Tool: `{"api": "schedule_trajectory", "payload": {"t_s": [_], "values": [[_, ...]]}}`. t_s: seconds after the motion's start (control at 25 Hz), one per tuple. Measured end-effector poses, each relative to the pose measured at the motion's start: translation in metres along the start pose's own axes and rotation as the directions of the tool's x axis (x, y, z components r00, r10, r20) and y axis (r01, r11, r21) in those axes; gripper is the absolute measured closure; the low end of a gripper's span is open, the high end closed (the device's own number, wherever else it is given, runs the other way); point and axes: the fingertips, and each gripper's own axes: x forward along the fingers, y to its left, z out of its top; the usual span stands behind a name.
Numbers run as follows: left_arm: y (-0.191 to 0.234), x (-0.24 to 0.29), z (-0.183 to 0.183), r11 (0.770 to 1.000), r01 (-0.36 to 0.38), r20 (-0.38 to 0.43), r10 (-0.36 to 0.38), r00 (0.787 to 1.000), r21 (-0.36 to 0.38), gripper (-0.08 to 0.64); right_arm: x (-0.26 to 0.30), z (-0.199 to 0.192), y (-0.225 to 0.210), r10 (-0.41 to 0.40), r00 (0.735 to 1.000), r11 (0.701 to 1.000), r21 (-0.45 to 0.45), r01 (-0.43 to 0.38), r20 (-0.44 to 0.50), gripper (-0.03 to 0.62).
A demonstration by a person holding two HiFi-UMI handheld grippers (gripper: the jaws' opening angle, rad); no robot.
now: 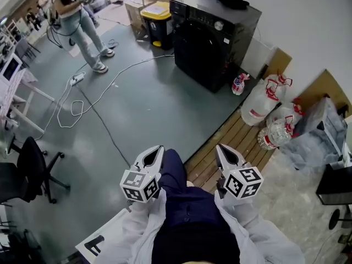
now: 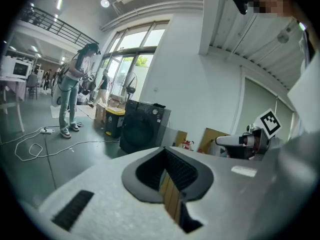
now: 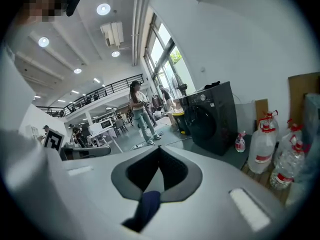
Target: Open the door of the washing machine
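A black front-loading washing machine [image 1: 212,37] stands against the white wall at the far side of the room, its round door [image 1: 192,51] closed. It also shows in the left gripper view [image 2: 142,126] and the right gripper view [image 3: 210,116]. Both grippers are held close to the person's body, far from the machine. My left gripper [image 1: 157,150] is shut with nothing in it. My right gripper [image 1: 223,150] is shut and empty too. A dark cloth [image 1: 234,3] lies on top of the machine.
A yellow-lidded bin [image 1: 157,23] stands left of the machine. Large water bottles [image 1: 264,100] and bags sit on wooden boards [image 1: 231,147] to its right. A cable [image 1: 93,95] runs over the grey floor. A person [image 1: 80,21] stands at the far left; an office chair [image 1: 33,166] is near left.
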Motion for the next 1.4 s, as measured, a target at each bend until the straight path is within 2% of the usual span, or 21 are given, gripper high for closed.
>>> {"api": "schedule_trajectory", "payload": {"t_s": [0.16, 0.24, 0.36, 0.44, 0.6, 0.84, 1.0, 1.2, 1.4], "values": [[0.000, 0.012, 0.004, 1.000, 0.002, -0.008, -0.002, 1.000, -0.023, 0.555, 0.005, 0.001, -0.006, 0.006, 1.000, 1.000, 0.021, -0.005, -0.021, 0.583], [0.002, 0.023, 0.005, 0.999, 0.011, -0.009, -0.012, 1.000, -0.045, 0.471, 0.013, 0.003, -0.011, 0.002, 1.000, 1.000, 0.018, -0.001, -0.031, 0.583], [0.007, 0.043, 0.008, 0.998, 0.028, -0.017, -0.029, 0.999, -0.052, 0.455, 0.033, 0.007, -0.024, -0.002, 0.999, 0.999, 0.044, 0.004, -0.045, 0.583], [0.014, 0.060, 0.011, 0.998, 0.036, -0.032, -0.038, 0.999, -0.058, 0.414, 0.050, 0.013, -0.031, 0.001, 0.999, 0.998, 0.055, 0.002, -0.054, 0.583], [0.036, 0.097, 0.032, 0.995, 0.060, -0.029, -0.063, 0.998, -0.083, 0.394, 0.090, 0.032, -0.047, -0.003, 0.998, 0.998, 0.065, 0.007, -0.067, 0.583], [0.081, 0.158, 0.090, 0.992, 0.102, -0.035, -0.105, 0.994, -0.079, 0.362, 0.162, 0.090, -0.061, -0.029, 0.998, 0.997, 0.072, 0.033, -0.049, 0.583], [0.118, 0.193, 0.154, 0.990, 0.126, -0.046, -0.129, 0.991, -0.067, 0.362, 0.212, 0.150, -0.064, -0.059, 0.997, 0.995, 0.082, 0.062, -0.040, 0.583], [0.164, 0.225, 0.236, 0.986, 0.162, -0.042, -0.163, 0.986, -0.032, 0.365, 0.282, 0.229, -0.052, -0.078, 0.997, 0.996, 0.042, 0.079, -0.020, 0.583], [0.200, 0.236, 0.261, 0.984, 0.172, -0.061, -0.175, 0.983, -0.052, 0.367, 0.321, 0.256, -0.026, -0.057, 0.998, 0.998, 0.030, 0.058, -0.028, 0.583]]}}
